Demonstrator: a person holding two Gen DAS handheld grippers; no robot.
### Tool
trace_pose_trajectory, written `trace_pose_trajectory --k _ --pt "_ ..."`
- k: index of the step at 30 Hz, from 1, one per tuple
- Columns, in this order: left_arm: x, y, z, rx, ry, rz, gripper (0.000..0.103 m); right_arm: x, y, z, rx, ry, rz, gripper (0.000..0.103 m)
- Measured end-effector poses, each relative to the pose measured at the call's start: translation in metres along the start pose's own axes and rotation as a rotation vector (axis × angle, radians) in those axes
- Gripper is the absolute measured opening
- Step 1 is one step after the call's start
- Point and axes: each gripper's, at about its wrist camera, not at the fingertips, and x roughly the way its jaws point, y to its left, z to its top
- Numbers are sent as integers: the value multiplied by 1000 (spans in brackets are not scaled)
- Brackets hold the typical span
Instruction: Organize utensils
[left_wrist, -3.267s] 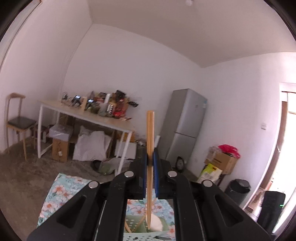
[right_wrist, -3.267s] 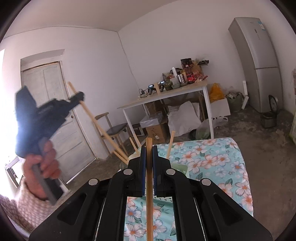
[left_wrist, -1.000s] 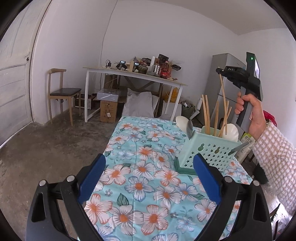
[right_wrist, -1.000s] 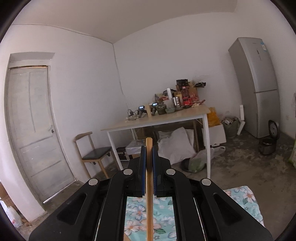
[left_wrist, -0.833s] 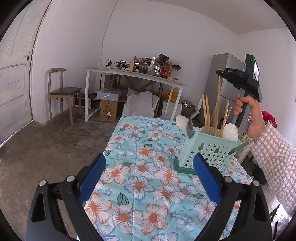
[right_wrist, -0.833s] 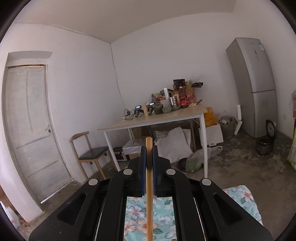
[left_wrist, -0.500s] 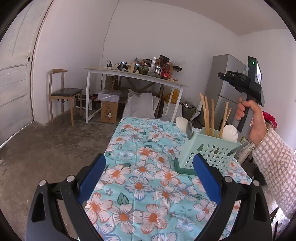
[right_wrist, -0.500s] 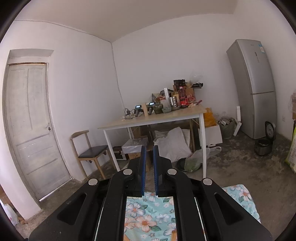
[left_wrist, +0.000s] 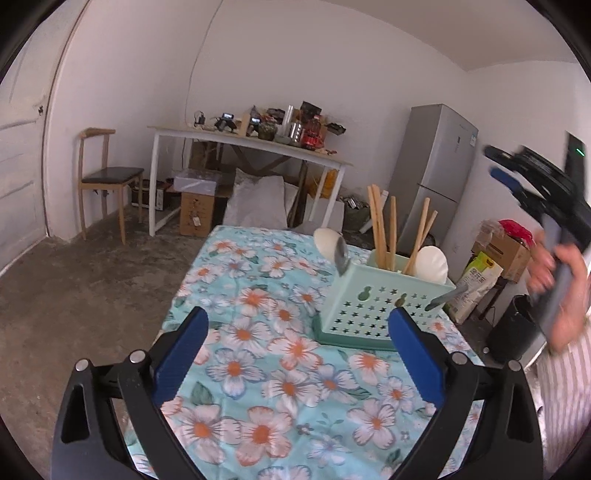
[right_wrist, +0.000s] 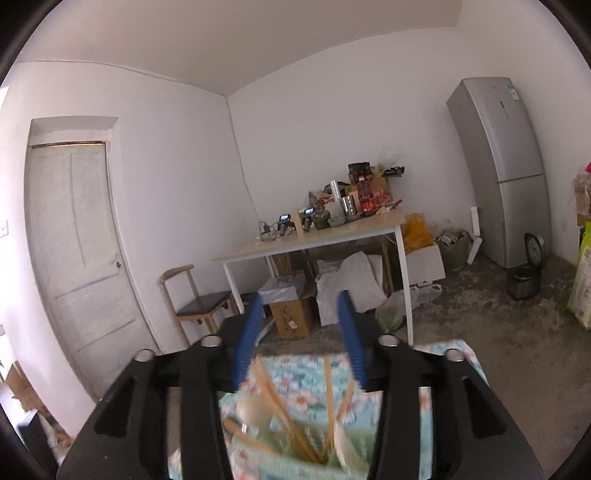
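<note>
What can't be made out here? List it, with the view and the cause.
- Caddy interior and dividers: left wrist view, walls hide them.
- Caddy contents: right wrist view, motion blur and gripper body.
- Right hand: left wrist view, blurred, partly cut off.
- Items on far table: too small.

My left gripper (left_wrist: 295, 365) hangs low and near, jaws spread wide, holding nothing. My right gripper (right_wrist: 301, 332) — gripped by my right hand (left_wrist: 557, 291) at far right — is parted too.
</note>
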Motion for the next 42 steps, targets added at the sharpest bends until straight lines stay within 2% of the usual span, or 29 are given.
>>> trace_pose_trajectory --k 3,9,13,17,21,23,27,34,42 --pt "6 -9 3 -3 23 -4 97 -19 -1 -17 7 51 -2 66" --pt "15 -27 5 4 59 11 97 -33 5 -66 -2 208 -47 84" --pt "19 -39 2 14 87 31 97 -32 5 -104 10 331 -93 86" --pt "19 -48 0 20 112 75 97 -35 4 -127 41 409 -118 87" --pt "16 -56 -3 41 125 181 97 -41 7 -136 27 443 -141 90" --pt "16 -61 -6 85 128 253 97 -43 7 -137 17 453 -157 93" --pt "20 -70 -12 165 171 341 97 -48 7 -139 -15 465 -210 95" --pt "24 -83 -12 248 199 383 97 -58 6 -135 -48 446 -318 95" --pt "25 -86 -4 226 202 394 97 -54 -2 -135 -34 464 -409 95"
